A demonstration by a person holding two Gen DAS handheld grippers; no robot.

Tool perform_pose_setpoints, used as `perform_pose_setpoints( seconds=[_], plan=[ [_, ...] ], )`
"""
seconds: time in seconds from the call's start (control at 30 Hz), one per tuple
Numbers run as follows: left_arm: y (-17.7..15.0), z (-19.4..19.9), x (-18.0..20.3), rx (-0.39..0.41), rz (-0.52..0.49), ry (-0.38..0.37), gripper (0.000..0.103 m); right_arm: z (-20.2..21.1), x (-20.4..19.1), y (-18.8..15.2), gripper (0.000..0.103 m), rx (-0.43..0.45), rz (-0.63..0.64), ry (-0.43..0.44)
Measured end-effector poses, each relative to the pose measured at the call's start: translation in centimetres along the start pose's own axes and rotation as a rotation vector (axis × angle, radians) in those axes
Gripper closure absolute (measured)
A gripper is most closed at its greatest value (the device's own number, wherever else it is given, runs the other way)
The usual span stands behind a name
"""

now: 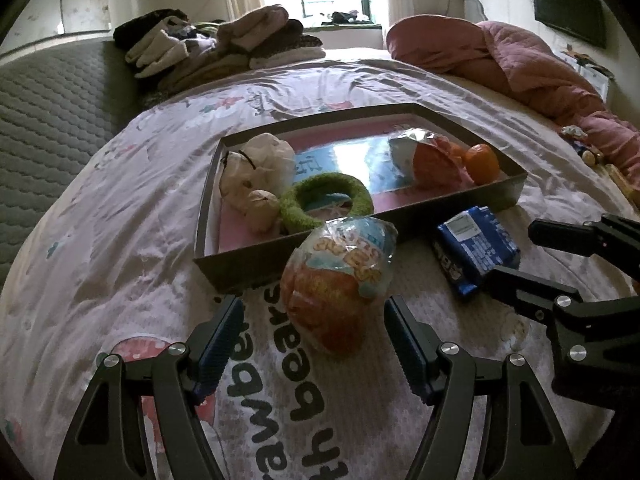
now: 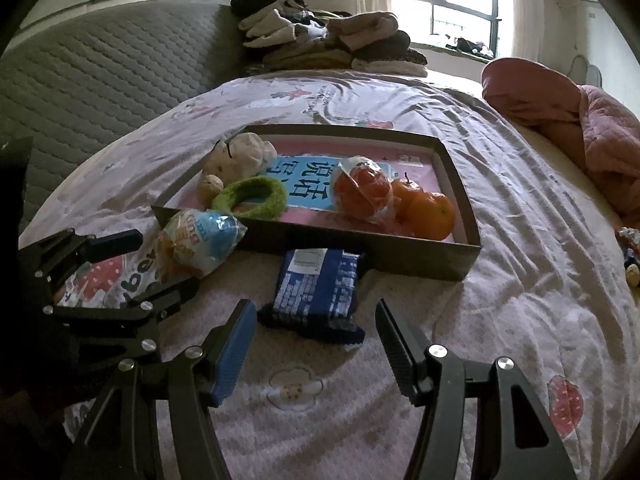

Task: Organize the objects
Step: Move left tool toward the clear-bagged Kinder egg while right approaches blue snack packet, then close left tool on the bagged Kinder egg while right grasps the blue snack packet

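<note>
A shallow cardboard tray [image 1: 400,224] [image 2: 420,258] lies on the bed. It holds a white cloth bundle [image 1: 256,168], a green knitted ring [image 1: 324,196] [image 2: 250,196], a bagged orange snack [image 1: 430,156] [image 2: 362,192] and oranges [image 1: 482,162] [image 2: 430,210]. In front of the tray lie an orange and blue snack bag [image 1: 340,284] [image 2: 200,244] and a blue packet [image 1: 476,250] [image 2: 318,286]. My left gripper [image 1: 314,336] [image 2: 136,268] is open, its jaws either side of the snack bag's near end. My right gripper [image 2: 316,344] [image 1: 528,256] is open just before the blue packet.
The bedspread [image 2: 500,320] is pale with printed letters and strawberries. Folded clothes [image 1: 224,44] are stacked at the far side. A pink quilt [image 1: 520,60] lies at the right. Small items [image 1: 588,148] lie at the right edge. A grey quilted headboard [image 1: 52,112] stands left.
</note>
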State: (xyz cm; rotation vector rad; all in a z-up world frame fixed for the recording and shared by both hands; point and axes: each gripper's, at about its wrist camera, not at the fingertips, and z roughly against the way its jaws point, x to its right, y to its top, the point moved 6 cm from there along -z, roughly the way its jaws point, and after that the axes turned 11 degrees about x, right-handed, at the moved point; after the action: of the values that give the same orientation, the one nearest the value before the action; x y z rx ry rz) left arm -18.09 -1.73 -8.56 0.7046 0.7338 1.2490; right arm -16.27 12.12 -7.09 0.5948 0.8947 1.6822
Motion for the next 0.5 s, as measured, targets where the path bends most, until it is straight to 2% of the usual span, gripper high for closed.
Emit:
perform_pose_setpoints(
  seconds=[0.37, 0.5],
  plan=[
    [-0.2, -1.9, 0.2, -0.029, -0.005, 0.003, 0.029, -2.2, 0.7, -0.2, 0.042, -0.032, -0.039, -0.024],
    [-0.3, -3.4, -0.1, -0.044, 0.011, 0.015, 0.027, -3.4, 0.6, 0.2, 0.042, -0.053, 0.002, -0.06]
  ],
)
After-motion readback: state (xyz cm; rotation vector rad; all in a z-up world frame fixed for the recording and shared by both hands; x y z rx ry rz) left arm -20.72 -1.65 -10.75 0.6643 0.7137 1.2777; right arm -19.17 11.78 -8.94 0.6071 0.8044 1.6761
